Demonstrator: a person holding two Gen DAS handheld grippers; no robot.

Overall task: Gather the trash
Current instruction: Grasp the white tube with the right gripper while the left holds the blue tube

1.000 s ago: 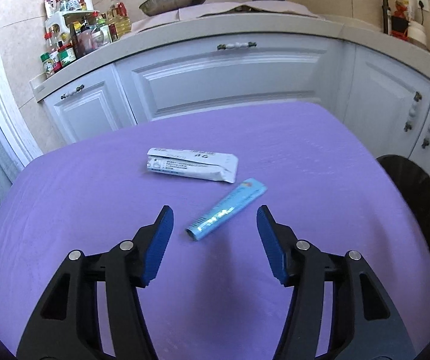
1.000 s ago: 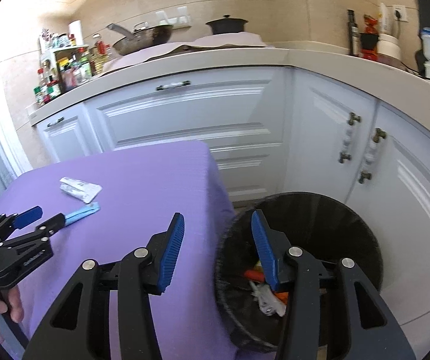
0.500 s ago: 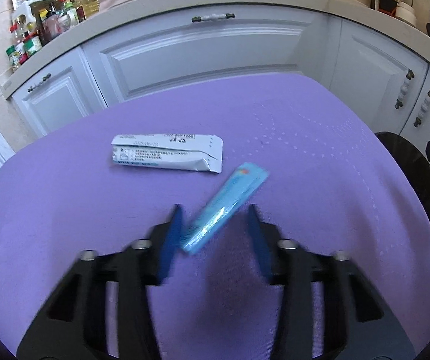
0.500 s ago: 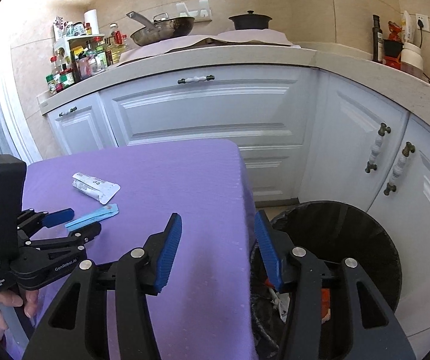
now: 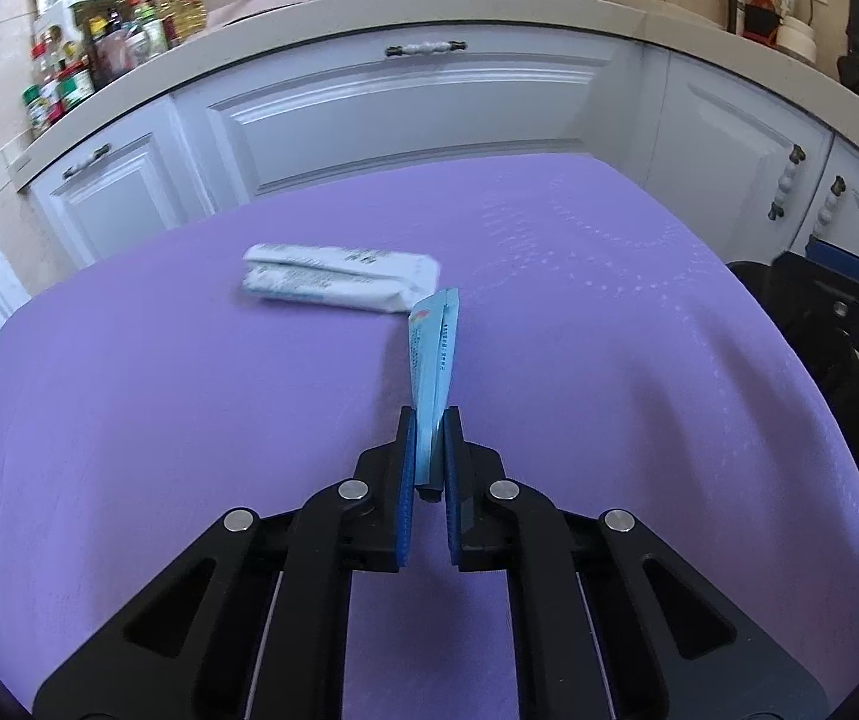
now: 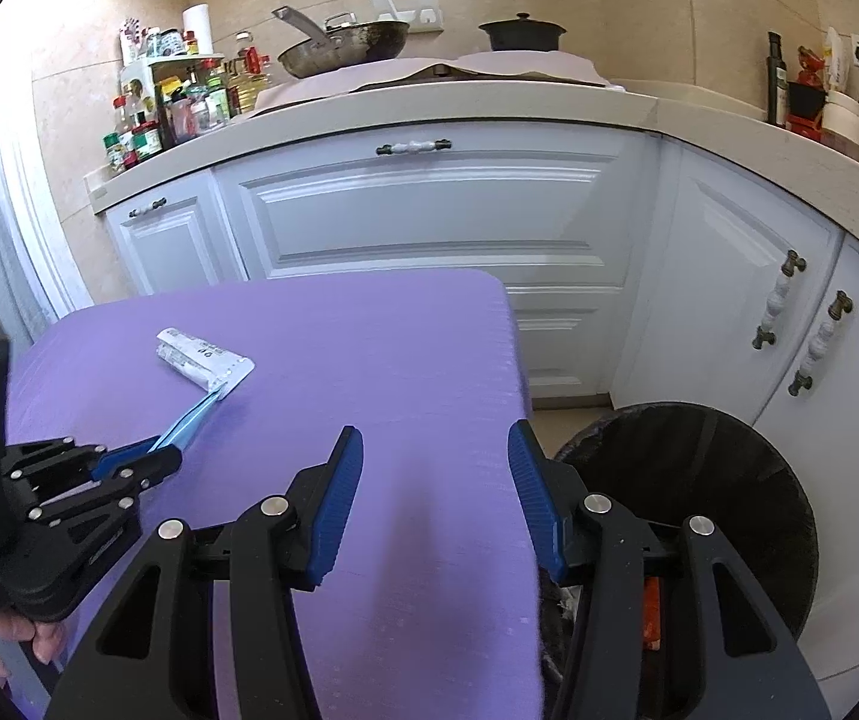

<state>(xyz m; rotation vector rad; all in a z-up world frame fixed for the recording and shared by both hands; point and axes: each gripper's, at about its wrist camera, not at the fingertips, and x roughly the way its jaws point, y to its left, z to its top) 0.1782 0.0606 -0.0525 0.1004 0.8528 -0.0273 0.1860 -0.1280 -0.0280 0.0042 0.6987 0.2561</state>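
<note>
My left gripper (image 5: 429,426) is shut on the near end of a thin blue wrapper (image 5: 434,354), which points forward over the purple table (image 5: 189,420). A white wrapper (image 5: 339,282) lies flat just beyond its far tip. In the right wrist view the left gripper (image 6: 162,456) holds the blue wrapper (image 6: 192,420) next to the white wrapper (image 6: 201,360). My right gripper (image 6: 435,462) is open and empty above the table's right edge (image 6: 513,396), beside the black trash bin (image 6: 717,498).
The bin stands on the floor right of the table and holds some trash; it also shows in the left wrist view (image 5: 819,360). White kitchen cabinets (image 6: 429,216) wrap behind and to the right. Bottles (image 6: 153,114), a pan (image 6: 339,48) and a pot stand on the counter.
My left gripper moved forward, closed on the blue wrapper and now holds it pointing ahead. My right gripper swung left from above the bin to the table's edge, staying open.
</note>
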